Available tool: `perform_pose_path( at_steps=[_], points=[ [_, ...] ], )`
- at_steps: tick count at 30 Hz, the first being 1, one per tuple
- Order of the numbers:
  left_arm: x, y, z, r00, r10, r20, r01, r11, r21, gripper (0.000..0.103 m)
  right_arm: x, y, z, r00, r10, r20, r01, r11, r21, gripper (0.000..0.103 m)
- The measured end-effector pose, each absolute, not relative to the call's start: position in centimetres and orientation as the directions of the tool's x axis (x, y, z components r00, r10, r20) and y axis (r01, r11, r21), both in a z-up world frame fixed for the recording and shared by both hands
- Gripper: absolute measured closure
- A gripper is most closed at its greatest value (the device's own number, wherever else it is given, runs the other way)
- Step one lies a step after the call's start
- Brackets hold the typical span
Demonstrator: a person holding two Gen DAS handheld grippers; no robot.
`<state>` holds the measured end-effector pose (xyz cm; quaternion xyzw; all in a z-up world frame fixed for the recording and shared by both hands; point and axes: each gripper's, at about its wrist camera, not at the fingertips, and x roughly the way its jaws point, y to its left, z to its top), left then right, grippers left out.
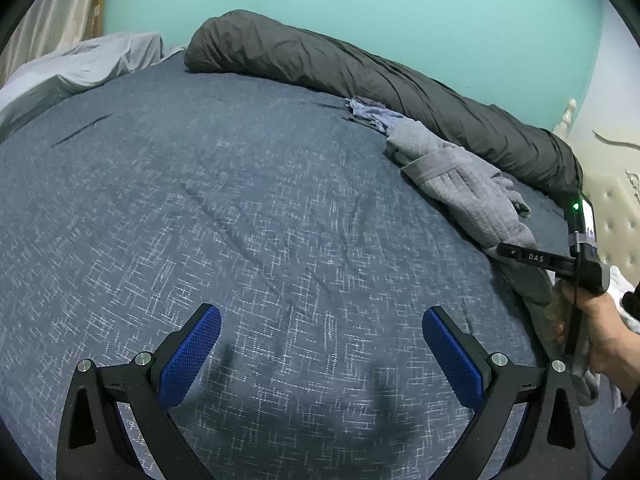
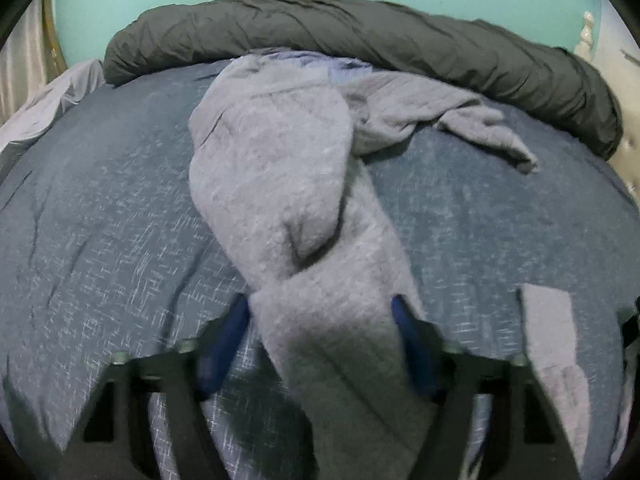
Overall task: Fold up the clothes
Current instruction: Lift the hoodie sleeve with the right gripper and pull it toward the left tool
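A bedroom: bed (image 1: pixel 240 200) with rolled duvet (image 1: pixel 360 72).

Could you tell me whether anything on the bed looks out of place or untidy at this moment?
Yes. The grey garment lies twisted and bunched on the blue bedspread, one end pinched in the right gripper. Crumpled light blue cloth is wedged against the rolled dark duvet. The left gripper is open, holding nothing.

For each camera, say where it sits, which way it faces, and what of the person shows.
Left wrist: on the open left gripper, facing across the bed; the person's right hand shows at right.
Right wrist: on the right gripper, shut on the grey garment; no body part shows.
Shared: bed, garment, dark rolled duvet, teal wall.
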<state>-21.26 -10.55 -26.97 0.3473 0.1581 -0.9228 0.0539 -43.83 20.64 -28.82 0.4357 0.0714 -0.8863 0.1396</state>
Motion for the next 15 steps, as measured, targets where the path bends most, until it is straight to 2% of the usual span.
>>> perform_pose_path(
  at_steps=[2, 4, 8, 15],
  points=[
    [-21.1, -10.6, -26.8, -0.754, 0.006, -0.657, 0.209, -0.946, -0.249, 0.000, -43.4, 20.8, -28.8, -0.592, -0.190, -0.783, 0.312, -0.950, -0.005, 0.082],
    [-20.9, -10.6, -26.6, -0.756, 0.004, -0.655, 0.210, -0.946, -0.248, 0.000, -42.6, 20.9, -28.1, -0.600, -0.216, -0.770, 0.326, -0.945, 0.011, 0.086],
    [-20.2, -10.5, -26.1, -0.761, 0.007, -0.649, 0.201, -0.948, -0.246, 0.000, -40.6, 20.5, -25.1, -0.616, -0.287, -0.734, 0.392, -0.919, 0.030, 0.089],
    [-18.2, -10.6, -25.0, -0.767, 0.015, -0.642, 0.191, -0.949, -0.250, 0.000, -35.9, 19.6, -16.7, -0.620, -0.406, -0.671, 0.517, -0.855, 0.040, 0.090]
  ],
)
